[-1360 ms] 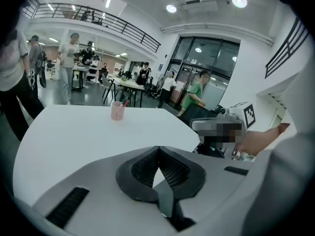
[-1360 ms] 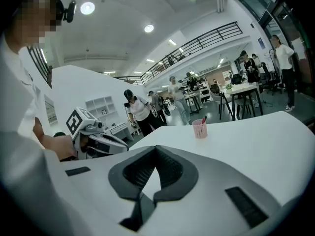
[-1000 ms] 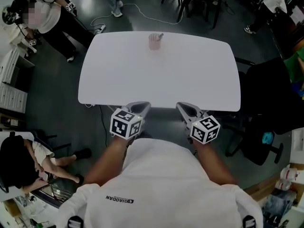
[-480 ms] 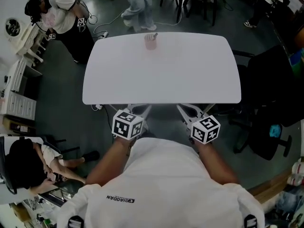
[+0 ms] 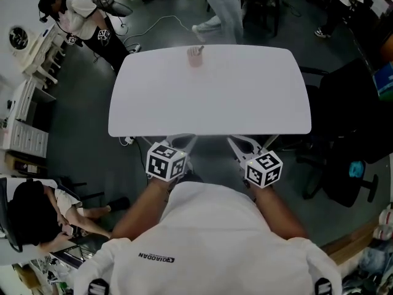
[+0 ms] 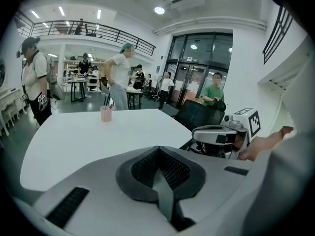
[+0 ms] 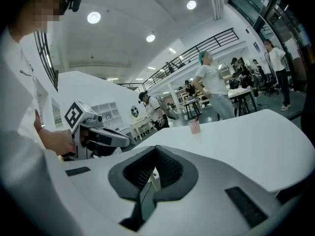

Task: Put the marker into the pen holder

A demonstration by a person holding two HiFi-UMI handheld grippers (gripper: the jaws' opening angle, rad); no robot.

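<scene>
At the desk's (image 5: 245, 103) near edge my left gripper (image 5: 186, 139) and right gripper (image 5: 234, 141) were pressed together, empty; marker (image 5: 199, 50) seemingly stood in the far pen holder (image 5: 194, 59), so I judged it best not to jostle it.

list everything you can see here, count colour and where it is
table: one, white, centre
pen holder: one, pink, far edge of the table
marker: one, dark, standing in the pen holder
office chair: one, black, right of the table
bystanders: at least three, beyond and left of the table
left gripper: one, grey, shut and empty, just short of the table's near edge
right gripper: one, grey, shut and empty, beside the left one
</scene>
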